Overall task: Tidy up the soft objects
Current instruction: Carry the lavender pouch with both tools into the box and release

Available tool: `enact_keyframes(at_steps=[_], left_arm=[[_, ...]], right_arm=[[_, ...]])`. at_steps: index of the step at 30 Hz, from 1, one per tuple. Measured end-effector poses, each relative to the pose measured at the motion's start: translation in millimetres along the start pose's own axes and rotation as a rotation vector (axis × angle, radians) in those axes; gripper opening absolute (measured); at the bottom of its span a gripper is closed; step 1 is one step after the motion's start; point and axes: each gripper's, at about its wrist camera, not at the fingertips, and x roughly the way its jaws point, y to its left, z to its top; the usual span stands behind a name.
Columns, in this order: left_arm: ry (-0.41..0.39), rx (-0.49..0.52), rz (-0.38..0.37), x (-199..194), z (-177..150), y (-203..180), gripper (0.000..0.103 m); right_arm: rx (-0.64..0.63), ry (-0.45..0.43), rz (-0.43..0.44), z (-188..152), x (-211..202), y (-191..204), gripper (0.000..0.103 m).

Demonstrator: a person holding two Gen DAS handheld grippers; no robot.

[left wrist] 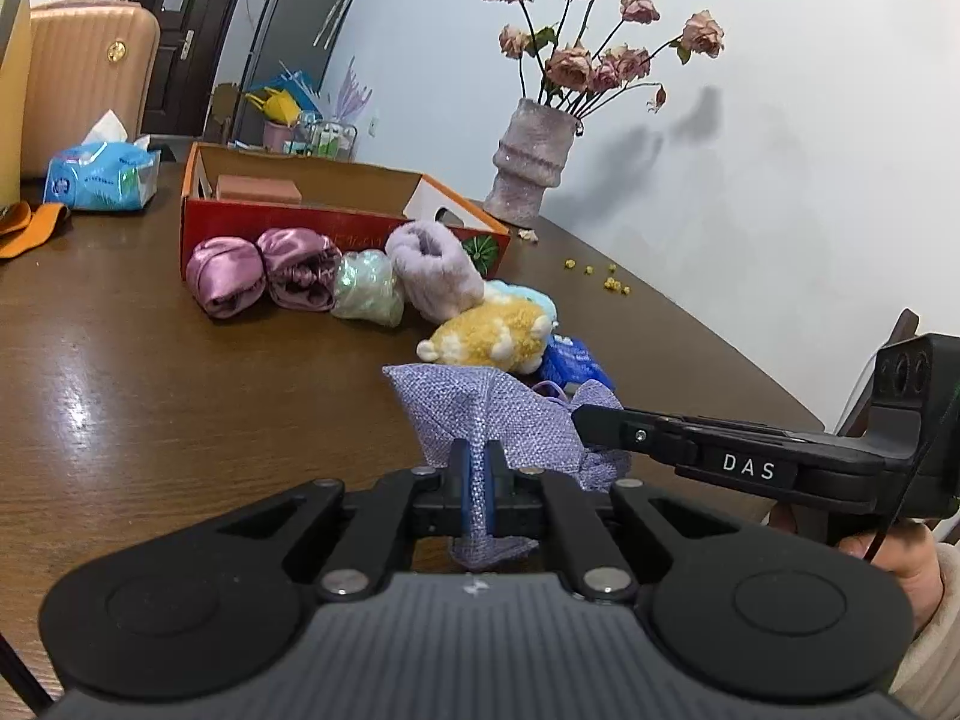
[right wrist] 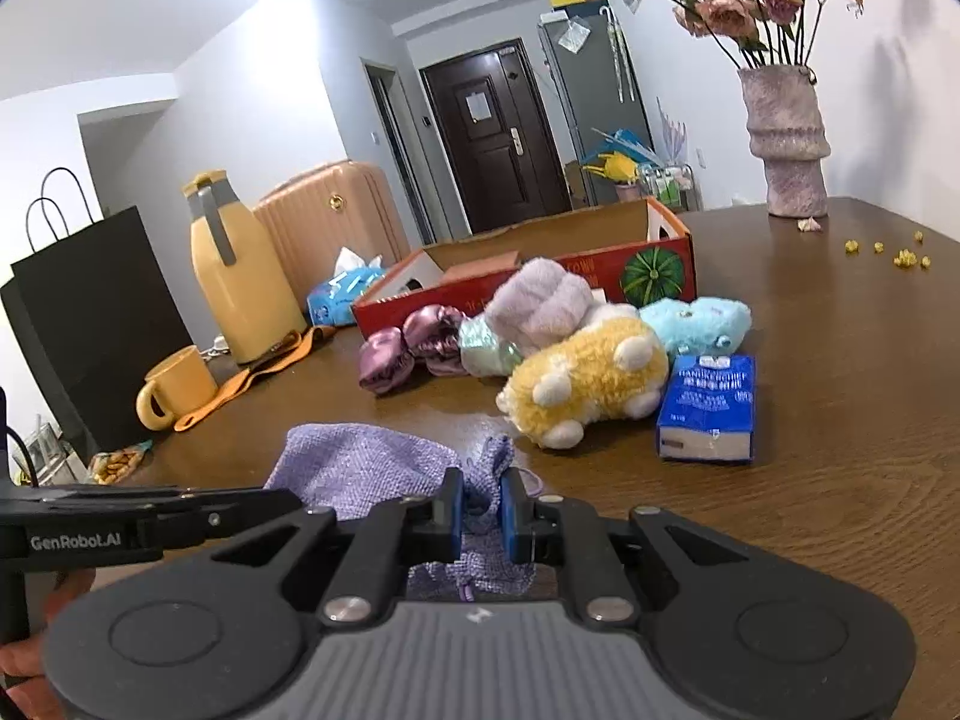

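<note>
A: Two grippers are clamping one lilac woven pouch [left wrist: 516, 420] just above the counter [left wrist: 180, 390], near its front edge.

B: Which parts are they pinching?

A: The left gripper [left wrist: 478, 468] is squeezing a fold of cloth; the right gripper [right wrist: 483, 516] is nipping the drawstring end.

B: And behind?

A: The red cardboard box [right wrist: 540, 294] is sitting toward the far edge, with the yellow plush toy [right wrist: 588, 384] and satin scrunchies [left wrist: 258, 270] lying before it.
</note>
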Motion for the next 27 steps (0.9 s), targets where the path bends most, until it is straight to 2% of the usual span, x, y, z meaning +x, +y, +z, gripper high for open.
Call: enact_keyframes(at_steps=[3,6,10,13,17,21,24,27], left_arm=[[-0.011,0.007,0.008,3.0,9.3,0.1,0.005],[-0.028,0.033,0.024,11.1,32.0,-0.1,0.005],[-0.065,0.083,0.040,39.0,91.8,2.1,0.005],[-0.045,0.087,0.079,76.0,145.4,10.5,0.005],[-0.011,0.069,0.131,140.3,217.3,31.4,0.005],[0.062,-0.016,0.173,219.8,270.1,70.5,0.004],[0.116,-0.044,0.226,271.7,283.0,96.6,0.004],[0.176,-0.056,0.284,318.8,284.2,118.2,0.005]], right_arm=[[-0.009,-0.017,0.005,9.0,1.4,-0.7,0.012],[-0.030,-0.038,0.009,30.7,9.8,-3.4,0.012],[-0.078,-0.069,0.007,82.8,34.7,-14.3,0.012],[-0.129,-0.077,0.000,133.8,66.7,-25.5,0.011],[-0.189,-0.035,-0.019,206.2,131.6,-43.7,0.011],[-0.210,0.044,-0.063,259.1,209.7,-66.4,0.011],[-0.193,0.136,-0.082,279.9,276.7,-85.3,0.011],[-0.198,0.222,-0.112,282.7,333.0,-96.6,0.011]])
